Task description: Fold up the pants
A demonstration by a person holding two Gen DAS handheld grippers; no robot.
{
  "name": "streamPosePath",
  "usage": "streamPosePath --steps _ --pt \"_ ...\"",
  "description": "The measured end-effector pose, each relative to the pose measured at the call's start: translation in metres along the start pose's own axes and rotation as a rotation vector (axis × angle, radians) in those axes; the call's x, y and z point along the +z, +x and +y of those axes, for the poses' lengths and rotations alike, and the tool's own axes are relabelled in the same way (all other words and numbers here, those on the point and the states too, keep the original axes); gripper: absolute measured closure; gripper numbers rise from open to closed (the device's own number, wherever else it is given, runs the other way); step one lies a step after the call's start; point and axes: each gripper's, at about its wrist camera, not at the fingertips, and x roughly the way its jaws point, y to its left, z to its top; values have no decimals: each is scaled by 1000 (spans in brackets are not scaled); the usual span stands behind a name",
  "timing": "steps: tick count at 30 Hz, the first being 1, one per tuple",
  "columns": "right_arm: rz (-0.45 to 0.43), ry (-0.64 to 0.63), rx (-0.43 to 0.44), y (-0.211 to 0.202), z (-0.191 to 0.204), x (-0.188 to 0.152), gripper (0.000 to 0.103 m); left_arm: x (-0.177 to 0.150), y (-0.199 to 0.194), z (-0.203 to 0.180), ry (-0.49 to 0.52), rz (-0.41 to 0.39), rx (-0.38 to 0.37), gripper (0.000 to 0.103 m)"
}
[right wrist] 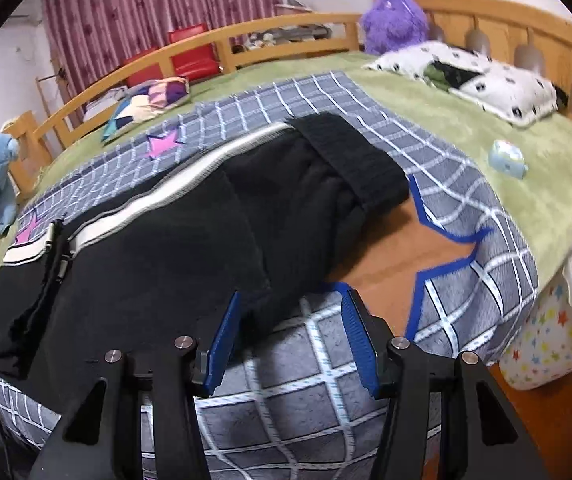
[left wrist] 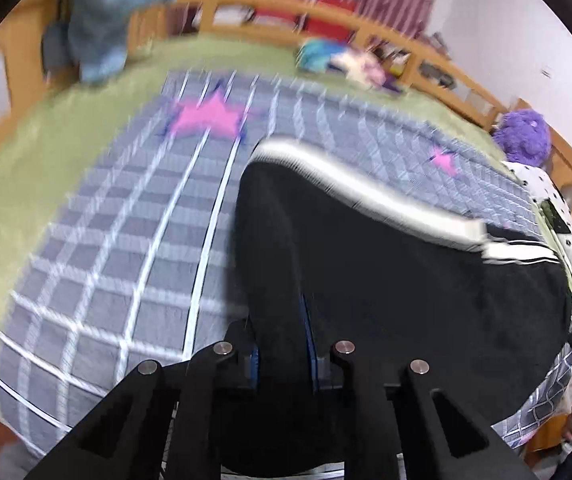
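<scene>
Black pants (right wrist: pixel 158 240) with a white side stripe (right wrist: pixel 190 168) lie across a grey checked blanket (right wrist: pixel 270 408) with pink stars, spread over a green-covered bed with a wooden rail (right wrist: pixel 286 28). At the left, the left gripper (left wrist: pixel 284 344) is clamped on a fold of the black fabric, its blue pads nearly hidden in the cloth. At the right, the right gripper (right wrist: pixel 291 336) hangs over the near hem with its blue-padded jaws parted, the left pad (right wrist: pixel 226 332) just touching the fabric's edge and nothing pinched between them, with a polka-dot pillow (right wrist: pixel 485 80) and a purple plush toy (right wrist: pixel 393 16) beyond.
</scene>
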Motion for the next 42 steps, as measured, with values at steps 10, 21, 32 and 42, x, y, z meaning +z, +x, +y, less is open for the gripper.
streamPosePath --steps 10,21,32,42 --pt "-26 23 129 -17 30 5 50 19 -36 -170 282 -38 -287 88" --pt "61 10 281 -21 57 -18 50 -22 23 -198 236 243 -504 64" --pt "138 37 556 22 139 6 45 -18 -8 -96 79 142 -352 29" --pt "152 -69 607 44 186 34 94 -28 9 -52 -75 207 -305 29"
